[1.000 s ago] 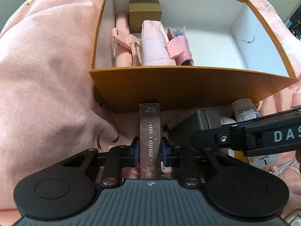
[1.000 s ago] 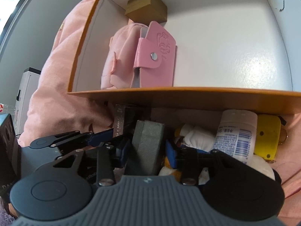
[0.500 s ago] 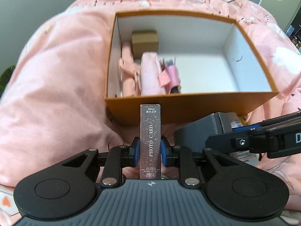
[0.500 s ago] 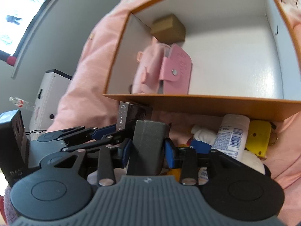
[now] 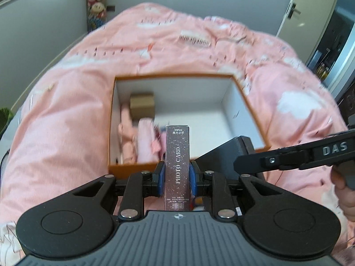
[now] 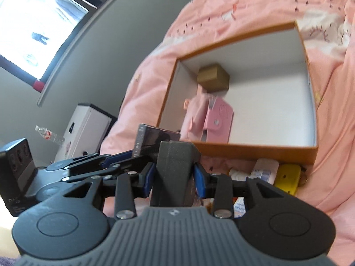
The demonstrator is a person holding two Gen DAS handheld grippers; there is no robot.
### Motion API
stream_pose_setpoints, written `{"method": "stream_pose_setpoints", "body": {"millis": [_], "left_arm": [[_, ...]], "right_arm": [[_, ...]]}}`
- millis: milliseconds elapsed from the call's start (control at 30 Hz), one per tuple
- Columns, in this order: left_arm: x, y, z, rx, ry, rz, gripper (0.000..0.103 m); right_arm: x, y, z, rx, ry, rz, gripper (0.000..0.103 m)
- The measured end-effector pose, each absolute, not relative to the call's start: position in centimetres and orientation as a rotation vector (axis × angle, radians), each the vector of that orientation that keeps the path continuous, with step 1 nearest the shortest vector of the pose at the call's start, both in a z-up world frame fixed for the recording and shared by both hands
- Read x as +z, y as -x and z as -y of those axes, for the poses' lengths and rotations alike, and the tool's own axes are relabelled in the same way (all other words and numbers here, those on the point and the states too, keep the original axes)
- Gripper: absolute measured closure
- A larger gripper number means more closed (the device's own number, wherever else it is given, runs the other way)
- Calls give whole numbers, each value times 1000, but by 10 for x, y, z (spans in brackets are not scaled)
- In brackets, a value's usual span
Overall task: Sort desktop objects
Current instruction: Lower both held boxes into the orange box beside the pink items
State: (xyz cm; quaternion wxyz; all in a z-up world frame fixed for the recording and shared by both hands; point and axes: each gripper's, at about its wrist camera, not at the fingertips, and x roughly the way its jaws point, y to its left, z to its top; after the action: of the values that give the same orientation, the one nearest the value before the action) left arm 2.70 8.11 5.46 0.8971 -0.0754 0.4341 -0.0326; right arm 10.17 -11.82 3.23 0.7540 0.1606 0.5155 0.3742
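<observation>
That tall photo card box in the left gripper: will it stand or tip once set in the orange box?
The photo card box is tall and narrow, so it probably tips if stood on end. It looks like stiff cardboard, likely light. Laying it flat in the orange box seems safer.

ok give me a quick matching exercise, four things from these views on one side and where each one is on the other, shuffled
Things:
1. photo card box
2. dark grey block
3. small brown box
4. yellow case

Places:
A. on the pink bedding outside the orange box's near wall
B. clamped in the right gripper
C. in a far corner inside the orange box
D. clamped in the left gripper

Pairs: 1-D, 2-B, 3-C, 4-A
</observation>
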Motion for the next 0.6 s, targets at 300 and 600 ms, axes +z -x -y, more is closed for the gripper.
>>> {"method": "stream_pose_setpoints", "body": {"millis": [300,600], "left_arm": [[74,-53,-75,-85,174,-844,78],[61,-95,-68,-102,186,-858,78]], "right_arm": [[58,-113,134,778,-338,-1001,63],[53,-143,140,702,-316,-959,63]]}}
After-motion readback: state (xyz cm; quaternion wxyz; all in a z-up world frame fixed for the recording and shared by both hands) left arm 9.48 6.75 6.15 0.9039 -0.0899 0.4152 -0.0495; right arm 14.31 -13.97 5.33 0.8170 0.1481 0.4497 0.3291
